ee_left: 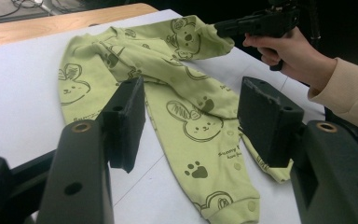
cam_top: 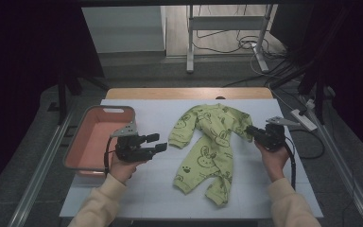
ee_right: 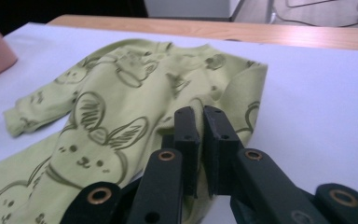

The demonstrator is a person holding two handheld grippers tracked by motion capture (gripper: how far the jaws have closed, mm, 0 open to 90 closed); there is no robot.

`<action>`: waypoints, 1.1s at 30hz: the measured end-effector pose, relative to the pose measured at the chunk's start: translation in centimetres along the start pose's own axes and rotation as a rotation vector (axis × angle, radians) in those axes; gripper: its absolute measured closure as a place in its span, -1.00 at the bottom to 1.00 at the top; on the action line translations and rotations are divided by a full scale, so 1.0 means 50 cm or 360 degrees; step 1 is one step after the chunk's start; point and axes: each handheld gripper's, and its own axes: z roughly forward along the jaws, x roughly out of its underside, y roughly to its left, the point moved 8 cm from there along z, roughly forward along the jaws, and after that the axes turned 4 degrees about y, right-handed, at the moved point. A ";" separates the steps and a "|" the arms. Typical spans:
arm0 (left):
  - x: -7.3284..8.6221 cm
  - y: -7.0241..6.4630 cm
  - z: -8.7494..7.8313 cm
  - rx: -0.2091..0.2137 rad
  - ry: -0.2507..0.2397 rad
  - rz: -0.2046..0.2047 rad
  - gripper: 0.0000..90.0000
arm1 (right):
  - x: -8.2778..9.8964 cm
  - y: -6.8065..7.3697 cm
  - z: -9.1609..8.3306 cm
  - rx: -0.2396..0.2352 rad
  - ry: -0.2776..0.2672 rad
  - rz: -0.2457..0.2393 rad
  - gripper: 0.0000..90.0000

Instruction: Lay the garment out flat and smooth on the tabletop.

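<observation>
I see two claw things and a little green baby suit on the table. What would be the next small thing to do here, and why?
Probably bring the left gripper across to the near sleeve and close on it. The right gripper looks already shut on the other sleeve, while the left one hangs open above the sheet, short of the suit. A hold on both sleeves would let the person lift or fold it.

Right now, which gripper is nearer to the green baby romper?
Right. The right gripper has its fingers shut on the green baby romper at a sleeve; the left gripper hovers open beside it, not touching.
</observation>
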 end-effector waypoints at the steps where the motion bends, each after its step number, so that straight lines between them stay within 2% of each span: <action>1: 0.000 0.000 0.000 0.0000 -0.0001 -0.0002 -0.07 | -0.002 -0.006 -0.004 0.0010 -0.0013 0.0019 0.86; 12: 0.001 0.002 0.000 -0.0003 0.0001 -0.0008 -0.08 | -0.010 -0.071 -0.048 0.0104 -0.0094 0.0152 0.92; 21: 0.001 0.002 0.000 -0.0005 0.0002 -0.0009 -0.07 | 0.007 -0.115 -0.057 0.0157 -0.0076 0.0220 0.93; 33: 0.001 0.004 -0.001 -0.0008 -0.0003 -0.0014 -0.07 | 0.017 -0.175 -0.082 0.0253 -0.0094 0.0291 0.94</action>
